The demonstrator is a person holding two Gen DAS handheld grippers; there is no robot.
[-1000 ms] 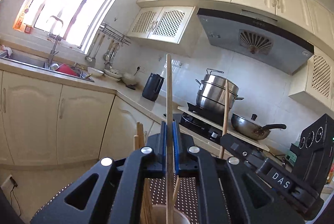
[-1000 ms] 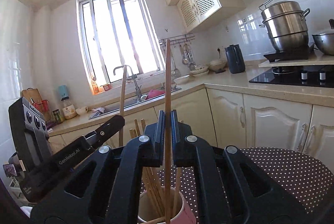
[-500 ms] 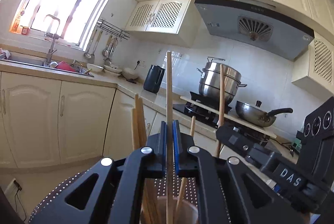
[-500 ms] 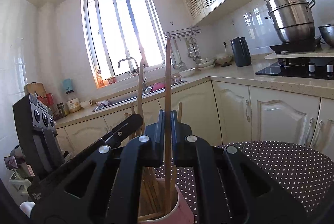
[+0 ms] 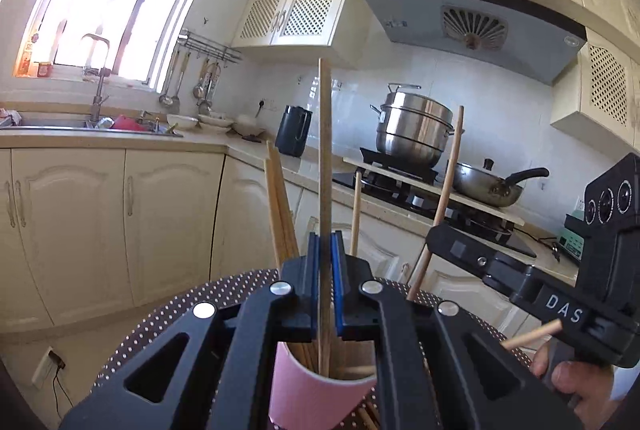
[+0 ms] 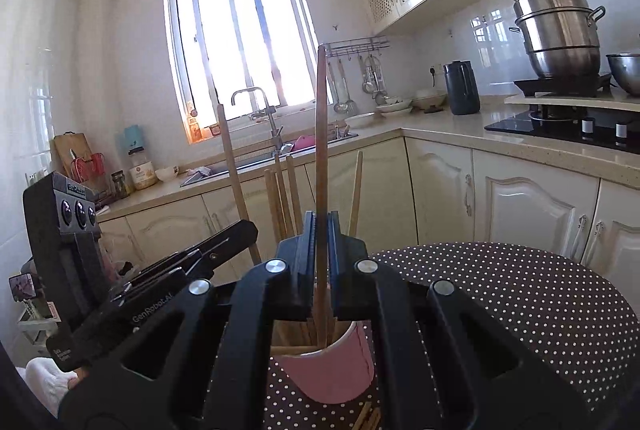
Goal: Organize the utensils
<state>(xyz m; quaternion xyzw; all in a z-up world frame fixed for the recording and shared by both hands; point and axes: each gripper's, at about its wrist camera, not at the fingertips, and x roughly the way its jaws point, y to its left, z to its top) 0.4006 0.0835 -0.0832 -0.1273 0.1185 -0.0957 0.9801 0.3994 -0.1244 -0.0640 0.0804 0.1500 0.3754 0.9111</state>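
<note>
My left gripper (image 5: 325,250) is shut on a wooden chopstick (image 5: 325,157) that stands upright, its lower end inside a pink cup (image 5: 316,396). My right gripper (image 6: 321,230) is shut on another upright chopstick (image 6: 321,133), its lower end in the same pink cup (image 6: 328,370). Several more chopsticks (image 6: 282,197) stand in the cup. The right gripper's body (image 5: 532,278) shows at the right of the left wrist view, and the left gripper's body (image 6: 132,294) at the left of the right wrist view. The cup stands on a round brown polka-dot table (image 6: 520,294).
Loose chopsticks (image 6: 370,420) lie on the table by the cup's base. Cream cabinets and a counter run behind, with a sink (image 5: 80,123), a dark kettle (image 5: 294,131), a steel steamer pot (image 5: 416,129) and a pan (image 5: 492,185) on the stove.
Both grippers have come down with their chopsticks, so the pink cup and the chopsticks in it sit closer and higher in both views. Both stay shut.
</note>
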